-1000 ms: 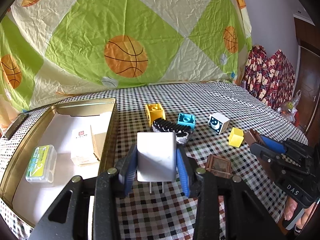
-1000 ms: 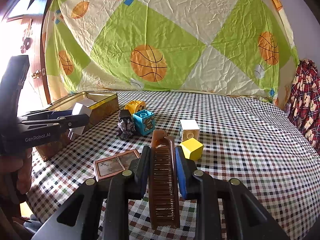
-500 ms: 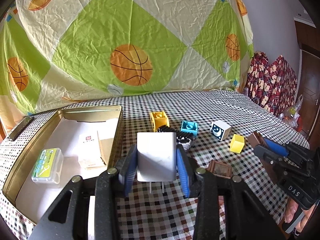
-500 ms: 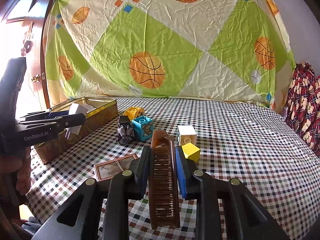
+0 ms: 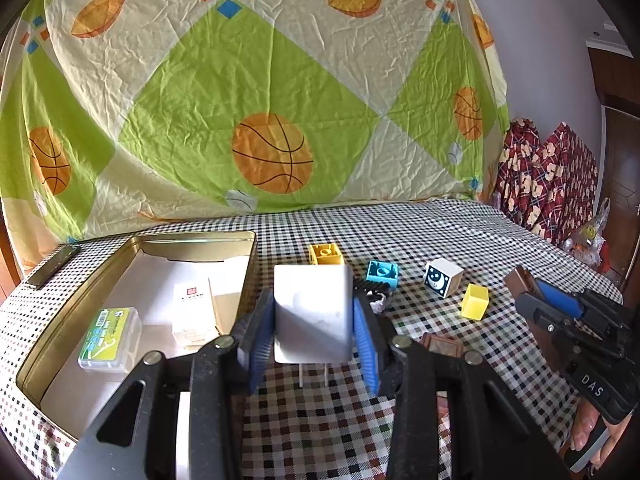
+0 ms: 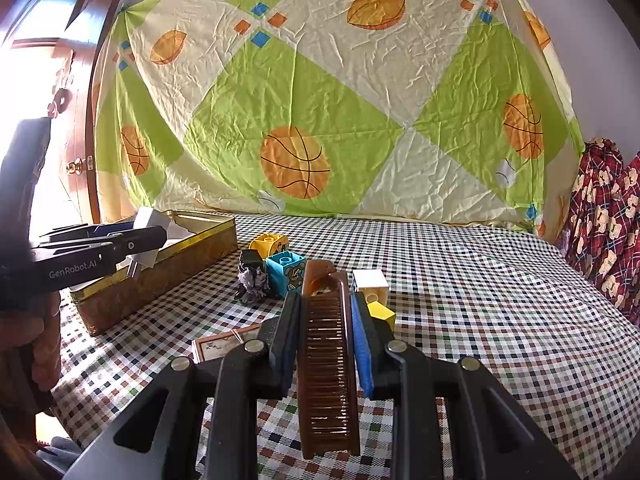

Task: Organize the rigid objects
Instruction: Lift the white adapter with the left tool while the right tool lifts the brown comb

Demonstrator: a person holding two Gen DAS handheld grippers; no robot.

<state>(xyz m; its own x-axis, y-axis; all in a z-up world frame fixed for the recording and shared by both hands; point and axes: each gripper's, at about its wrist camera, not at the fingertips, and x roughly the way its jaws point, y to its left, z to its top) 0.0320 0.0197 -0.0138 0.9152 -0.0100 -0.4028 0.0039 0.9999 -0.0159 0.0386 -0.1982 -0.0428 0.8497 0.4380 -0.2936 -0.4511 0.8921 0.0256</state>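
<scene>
My left gripper [image 5: 314, 320] is shut on a white plug adapter [image 5: 312, 312], held above the checked cloth just right of the gold tin [image 5: 192, 240]. In the right wrist view the left gripper [image 6: 132, 240] holds the adapter [image 6: 150, 220] over the tin's near rim [image 6: 160, 268]. My right gripper [image 6: 326, 320] is shut on a brown comb [image 6: 326, 360], held above the table; it shows at the right in the left wrist view [image 5: 560, 312]. The tin holds a green-labelled case [image 5: 110, 338] and a small white box [image 5: 194, 312].
On the cloth lie an orange-yellow block [image 5: 326, 254], a blue block [image 5: 382, 274], a white moon block [image 5: 442, 282], a yellow cube [image 5: 475, 300], a dark clip [image 6: 252, 276] and a small brown frame [image 5: 442, 346]. A basketball sheet hangs behind.
Both grippers have risen with their loads, and the left one has drawn back a little. The objects on the cloth have not moved.
</scene>
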